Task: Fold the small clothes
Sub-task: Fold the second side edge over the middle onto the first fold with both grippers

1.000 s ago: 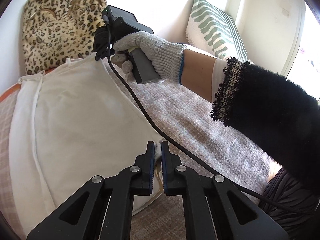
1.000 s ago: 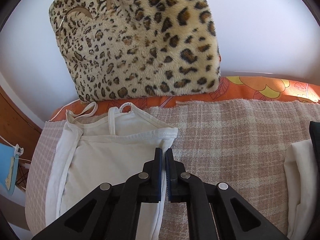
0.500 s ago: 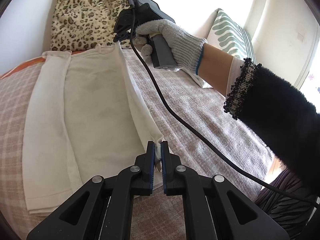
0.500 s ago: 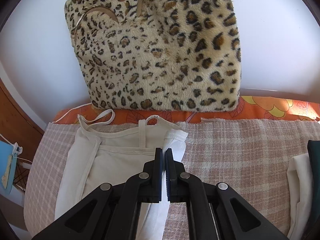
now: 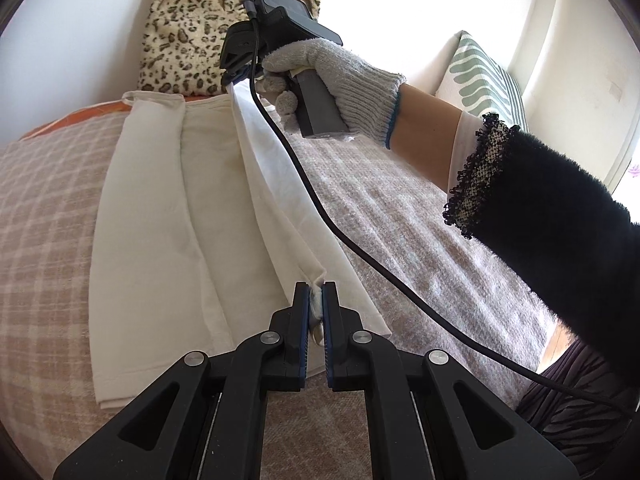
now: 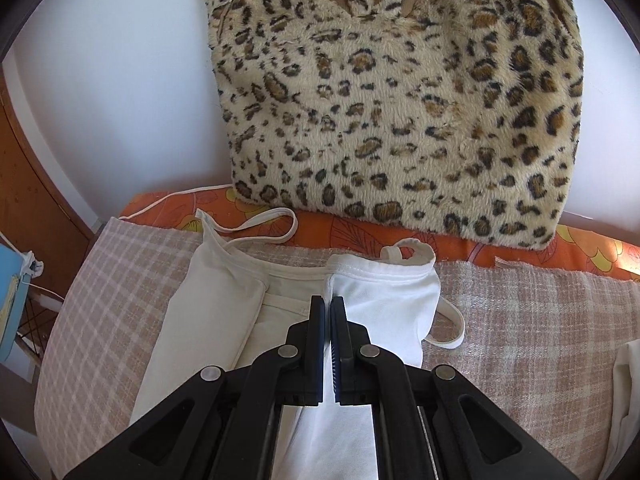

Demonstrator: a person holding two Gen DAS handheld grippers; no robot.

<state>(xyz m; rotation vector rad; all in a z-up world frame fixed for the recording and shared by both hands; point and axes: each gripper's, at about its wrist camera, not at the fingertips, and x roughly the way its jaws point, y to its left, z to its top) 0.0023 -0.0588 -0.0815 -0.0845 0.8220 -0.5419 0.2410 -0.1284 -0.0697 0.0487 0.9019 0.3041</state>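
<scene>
Now the white camisole's [image 5: 168, 200] right edge has risen off the checked blanket [image 5: 48, 200] — left gripper [image 5: 316, 304] and right gripper [image 6: 330, 312] both clamped on it, near and far — so the lengthwise fold is underway.

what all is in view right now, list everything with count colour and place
camisole: one, white, spread on the blanket, its right edge lifted by both grippers
leopard cushion: one, tan with dark spots, upright against the wall behind the camisole
blanket: one, pink and white check, covering the bed
orange sheet: one, floral, showing at the head of the bed
striped pillow: one, green and white, far right by the wall
black cable: one, trailing from the right gripper across the bed
left gripper: black, shut on the camisole's lower edge
right gripper: black, shut on the camisole's top edge
right hand: grey knit glove, black fuzzy sleeve
</scene>
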